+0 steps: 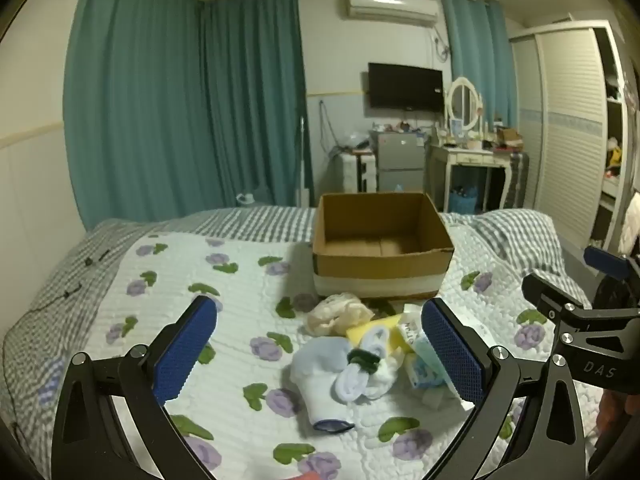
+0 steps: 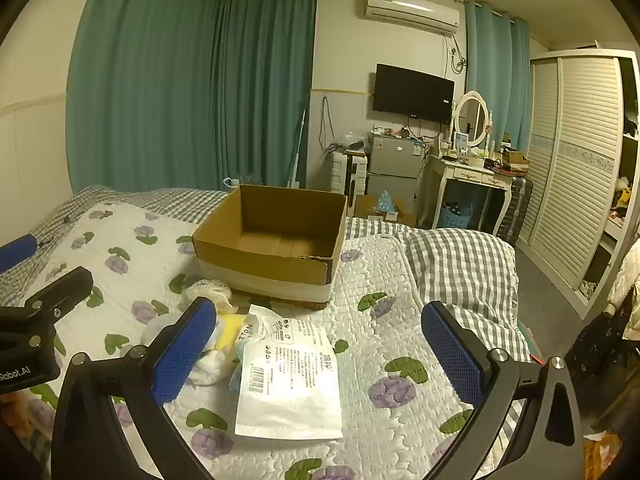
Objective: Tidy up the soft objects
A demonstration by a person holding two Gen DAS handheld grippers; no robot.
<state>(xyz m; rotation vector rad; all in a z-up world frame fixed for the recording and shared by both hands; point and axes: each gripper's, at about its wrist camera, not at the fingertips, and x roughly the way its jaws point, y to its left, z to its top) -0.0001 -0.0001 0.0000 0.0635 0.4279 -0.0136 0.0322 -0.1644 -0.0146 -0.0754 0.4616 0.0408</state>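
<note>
A pile of soft things lies on the floral quilt: a pale blue sock (image 1: 320,376), rolled white socks (image 1: 360,376) with a dark hair tie (image 1: 363,359), a yellow sponge (image 1: 376,332), a beige cloth bundle (image 1: 340,314) and a white plastic packet (image 2: 288,376). An open cardboard box (image 1: 382,240) stands behind them, empty inside; it also shows in the right wrist view (image 2: 272,236). My left gripper (image 1: 320,356) is open above the socks, holding nothing. My right gripper (image 2: 320,356) is open above the packet, holding nothing.
The bed's grey checked cover (image 2: 460,264) folds over at the right edge. Beyond the bed stand a small fridge (image 2: 394,164), a white dressing table (image 2: 472,176), a wardrobe (image 2: 576,184) and teal curtains (image 1: 180,100).
</note>
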